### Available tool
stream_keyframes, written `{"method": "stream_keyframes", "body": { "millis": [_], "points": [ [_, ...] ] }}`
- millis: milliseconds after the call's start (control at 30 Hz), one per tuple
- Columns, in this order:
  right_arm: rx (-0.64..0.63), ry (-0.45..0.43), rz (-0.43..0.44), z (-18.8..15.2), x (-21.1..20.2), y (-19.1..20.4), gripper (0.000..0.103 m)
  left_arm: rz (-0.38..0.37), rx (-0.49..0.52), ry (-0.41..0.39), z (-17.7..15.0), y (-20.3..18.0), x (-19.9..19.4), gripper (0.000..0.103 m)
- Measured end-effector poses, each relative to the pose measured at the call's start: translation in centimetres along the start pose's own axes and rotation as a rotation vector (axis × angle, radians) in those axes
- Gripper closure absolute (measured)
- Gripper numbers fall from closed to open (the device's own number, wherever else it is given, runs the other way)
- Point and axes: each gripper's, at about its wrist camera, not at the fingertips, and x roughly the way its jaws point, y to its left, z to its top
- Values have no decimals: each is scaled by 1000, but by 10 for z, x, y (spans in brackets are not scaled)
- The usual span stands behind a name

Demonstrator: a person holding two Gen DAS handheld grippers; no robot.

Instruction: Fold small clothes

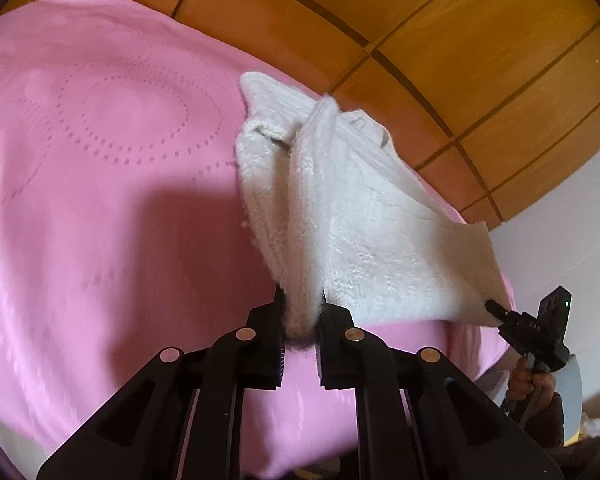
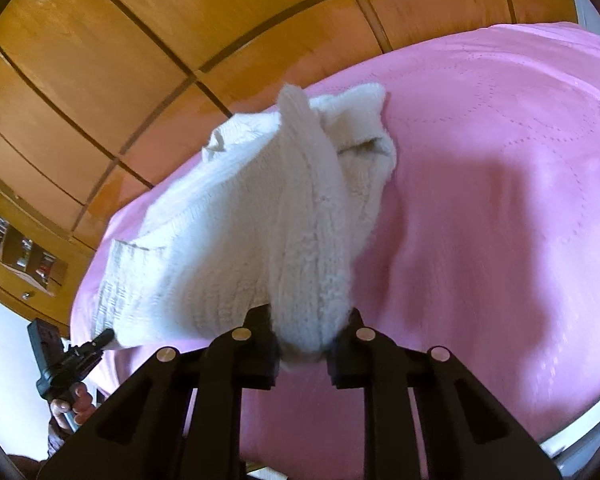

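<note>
Off to the left of the left gripper (image 1: 302, 312): just pink bedspread (image 1: 100, 208) with a stitched ring pattern, nothing else lying there. Clamped between that gripper's fingers: a bunched corner of the white knit garment (image 1: 340, 208), fabric squeezed tight and poking out below the pads. Stretching away rightward from there: near hem of the knit, pulled fairly taut across to the right gripper (image 2: 310, 332), also clenched on a fat wad of the same garment. Far end of the knit draped forward of both grippers, resting on the bedspread, collar or sleeve bits rumpled up near the wooden panelling (image 1: 440, 60) behind the bed. Further right in the left wrist view: a hand (image 1: 534, 386) wrapped round the right gripper's handle.

Looks like the start of a fold, near edge pinched at both corners and lifted a bit off the bed. Next move probably needs both corners carried forward together, kept level and evenly tensioned, then laid over the far half. Uneven travel likely means a skewed crease. Thick wool too, so might slump once let go.
</note>
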Motion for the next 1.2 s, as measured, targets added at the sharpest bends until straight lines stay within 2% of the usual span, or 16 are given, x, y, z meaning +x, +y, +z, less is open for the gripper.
{"method": "stream_keyframes", "body": {
  "millis": [200,267,333,400,467,533,567,667,733,800,900,967,1000,1033,1067,1200],
  "points": [
    [-18,56,4,-37,-34,-6,87,-8,-52,27,-41,8,-35,92],
    [-12,94,-4,-51,-36,-11,87,23,-58,49,-53,11,-38,92],
    [4,121,-24,-61,-35,-18,84,71,-53,77,-60,13,-37,86],
    [0,109,-70,-59,-35,-19,74,166,33,53,-56,3,-43,86],
    [-3,56,-125,-49,-42,-16,70,161,70,10,-45,-10,-50,79],
    [-67,-13,-146,-37,-51,-2,65,95,123,-50,-35,-24,-62,62],
    [-98,-31,-138,-32,-50,8,64,66,158,-72,-33,-34,-63,60],
    [-174,-28,-60,-24,-29,42,58,8,237,-38,-23,-61,-38,59],
    [-224,12,-22,-25,-1,66,57,12,288,8,-19,-75,-9,59],
    [-288,54,-33,-29,34,90,56,51,329,55,-12,-84,23,59],
    [-343,114,-74,-34,71,101,57,65,332,87,-9,-81,47,59],
    [-397,132,-127,-41,86,99,69,115,351,98,-9,-79,67,71],
    [-420,125,-149,-45,90,98,76,134,360,100,-11,-82,73,88],
    [-425,117,-153,-47,90,98,92,152,368,97,-13,-82,76,98],
    [-423,113,-145,-49,87,97,97,152,371,88,-14,-81,76,101],
    [-398,77,-112,-43,66,96,99,130,365,-12,-17,-84,50,103]
  ]
}}
